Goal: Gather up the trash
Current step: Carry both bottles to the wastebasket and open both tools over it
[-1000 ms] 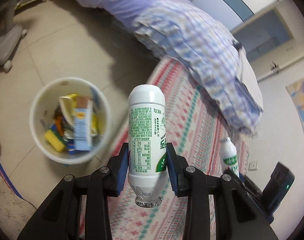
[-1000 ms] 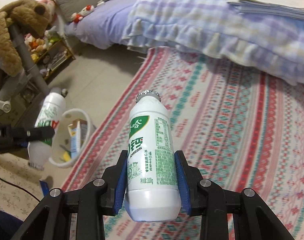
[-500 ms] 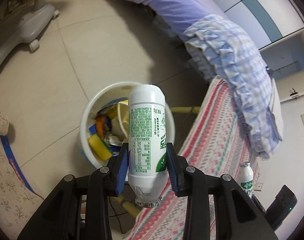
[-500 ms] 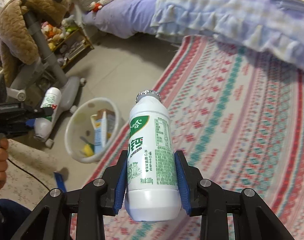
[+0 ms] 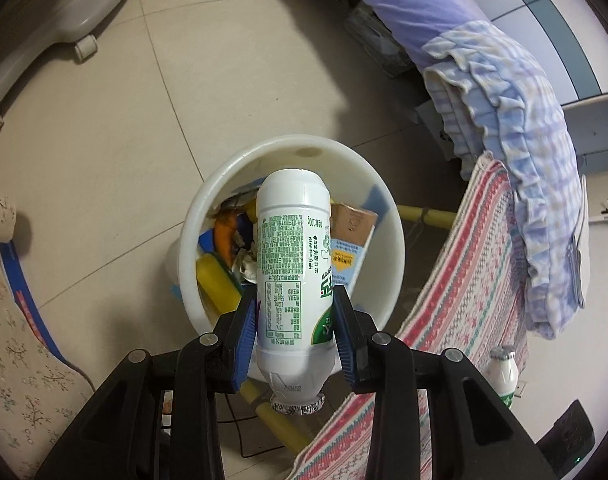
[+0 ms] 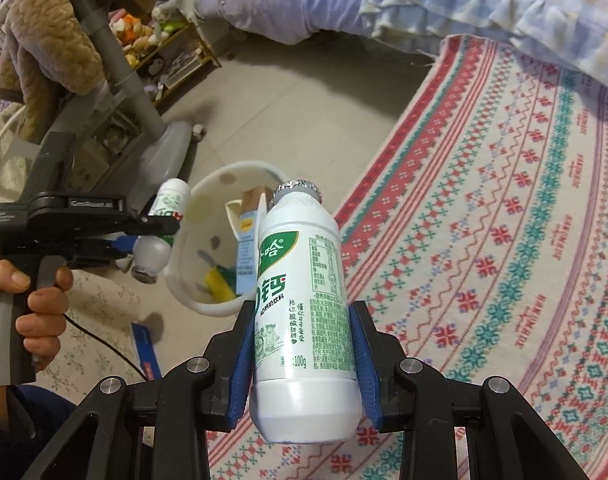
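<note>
My left gripper [image 5: 295, 307] is shut on a white drink bottle [image 5: 292, 264] with green print, held upside down with its foil cap toward me. It hangs right above the white bin [image 5: 394, 236], which holds cartons and wrappers. My right gripper [image 6: 299, 330] is shut on a second such bottle [image 6: 304, 304], foil cap up, over the patterned rug's edge. In the right wrist view the bin [image 6: 199, 208] lies ahead to the left, and the left gripper [image 6: 153, 229] with its bottle [image 6: 163, 216] hangs at the bin's left rim, held by a hand [image 6: 31, 304].
A patterned rug [image 6: 504, 240] covers the floor to the right, with a bed and checked quilt [image 6: 484, 4] beyond. A grey wheeled stand [image 5: 55, 20] rests on the tiles behind the bin. A floral mat [image 5: 11, 340] lies at the left. Yellow poles [image 5: 424, 213] run under the rug's edge.
Both grippers moved toward the bin with their bottles. The left one sank and now hangs directly over it; the bin has come closer in the right wrist view.
</note>
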Motion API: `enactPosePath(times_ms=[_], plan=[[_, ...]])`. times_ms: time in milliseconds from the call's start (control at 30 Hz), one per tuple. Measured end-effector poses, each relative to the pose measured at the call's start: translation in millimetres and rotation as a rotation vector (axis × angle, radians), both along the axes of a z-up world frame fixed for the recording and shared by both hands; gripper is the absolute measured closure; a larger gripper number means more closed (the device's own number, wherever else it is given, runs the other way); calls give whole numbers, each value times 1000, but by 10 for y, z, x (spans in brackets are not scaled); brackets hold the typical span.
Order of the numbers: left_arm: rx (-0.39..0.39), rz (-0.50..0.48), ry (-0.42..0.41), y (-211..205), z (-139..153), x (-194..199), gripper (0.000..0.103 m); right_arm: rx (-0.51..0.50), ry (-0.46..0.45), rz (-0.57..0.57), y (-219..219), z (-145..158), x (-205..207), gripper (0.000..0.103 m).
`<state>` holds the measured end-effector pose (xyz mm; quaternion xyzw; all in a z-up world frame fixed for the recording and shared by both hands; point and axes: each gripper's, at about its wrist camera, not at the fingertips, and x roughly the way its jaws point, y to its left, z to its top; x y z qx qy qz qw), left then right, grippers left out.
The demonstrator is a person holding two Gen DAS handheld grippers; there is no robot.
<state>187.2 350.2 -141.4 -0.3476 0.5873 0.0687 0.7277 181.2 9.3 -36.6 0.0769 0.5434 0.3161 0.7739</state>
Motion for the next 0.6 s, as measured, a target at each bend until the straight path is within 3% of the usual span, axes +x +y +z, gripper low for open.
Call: enactPosePath(times_ms=[167, 267, 333, 500, 600], plan=[[-2, 33, 12, 44, -64, 36, 65, 0, 5, 6, 56, -45, 21, 63], [-57, 98, 23, 162, -133, 13, 60, 2, 4, 14, 104, -54, 25, 63], [-65, 126, 1, 207, -110, -12, 56, 0, 2, 22, 136, -66, 23, 63], [-59, 133, -41, 295, 31, -78, 56, -8, 4, 28, 191, -100, 39, 63], [-96, 176, -36, 384, 73, -170, 56, -13, -2, 39, 229, -106, 39, 63]])
